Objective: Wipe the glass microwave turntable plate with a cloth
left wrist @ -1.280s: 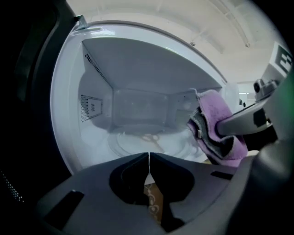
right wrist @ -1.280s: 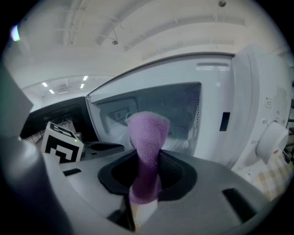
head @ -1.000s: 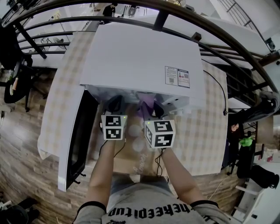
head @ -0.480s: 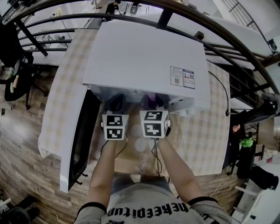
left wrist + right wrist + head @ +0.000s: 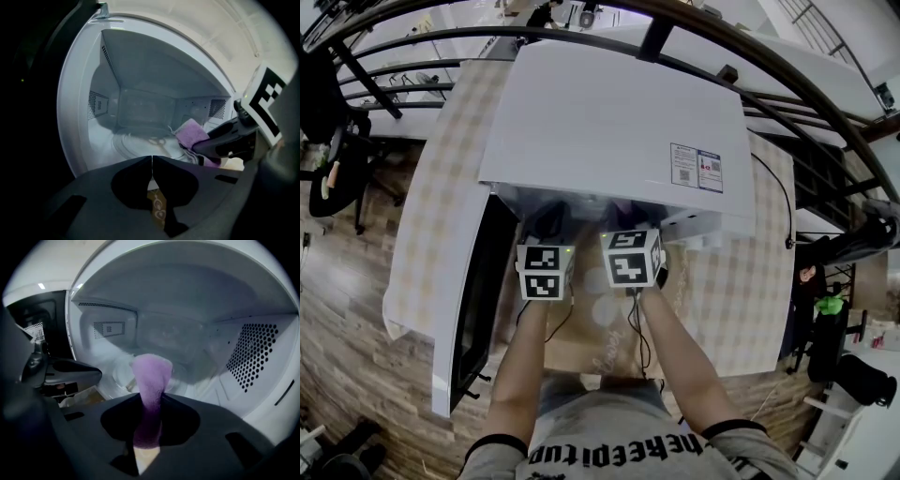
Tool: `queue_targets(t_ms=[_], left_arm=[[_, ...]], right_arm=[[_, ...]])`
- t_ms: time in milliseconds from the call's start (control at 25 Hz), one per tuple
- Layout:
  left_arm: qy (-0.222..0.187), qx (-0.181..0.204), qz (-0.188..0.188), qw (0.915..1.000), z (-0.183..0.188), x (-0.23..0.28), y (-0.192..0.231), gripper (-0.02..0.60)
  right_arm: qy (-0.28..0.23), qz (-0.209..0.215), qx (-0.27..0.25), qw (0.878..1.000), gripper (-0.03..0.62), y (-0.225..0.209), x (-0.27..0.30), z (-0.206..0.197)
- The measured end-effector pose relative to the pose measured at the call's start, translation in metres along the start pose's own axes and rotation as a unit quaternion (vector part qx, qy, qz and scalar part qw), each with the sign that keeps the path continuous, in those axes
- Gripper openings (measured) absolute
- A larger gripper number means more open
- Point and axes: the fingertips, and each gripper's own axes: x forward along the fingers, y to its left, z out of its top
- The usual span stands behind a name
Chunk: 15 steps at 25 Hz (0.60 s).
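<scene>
The left claw (image 5: 152, 161) is squeezed shut with nothing in it, right at the mouth of the open microwave (image 5: 609, 112). Beside it the right claw (image 5: 150, 401) pinches the purple cloth (image 5: 151, 373) tight, with the soft end sticking out in front. The glass plate (image 5: 136, 140) lies flat on the microwave's floor with the cloth over its near right edge, so I think wiping is the job now. Next the cloth needs pushing down on the glass and rubbing round to the back.
</scene>
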Motion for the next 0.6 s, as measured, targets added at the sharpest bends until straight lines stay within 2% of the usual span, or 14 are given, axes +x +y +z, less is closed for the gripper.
queue_targets(t_ms=[360,600], left_arm=[[-0.003,-0.003,-0.002,1.0,0.001,0.0,0.002,0.011],[-0.001,-0.011,-0.005,0.9999,0.0,0.0,0.001,0.011]], right_arm=[[-0.007,0.047,-0.005,0.999,0.094,0.03,0.0,0.008],[-0.02,0.08,0.012,0.996,0.095,0.046,0.001,0.013]])
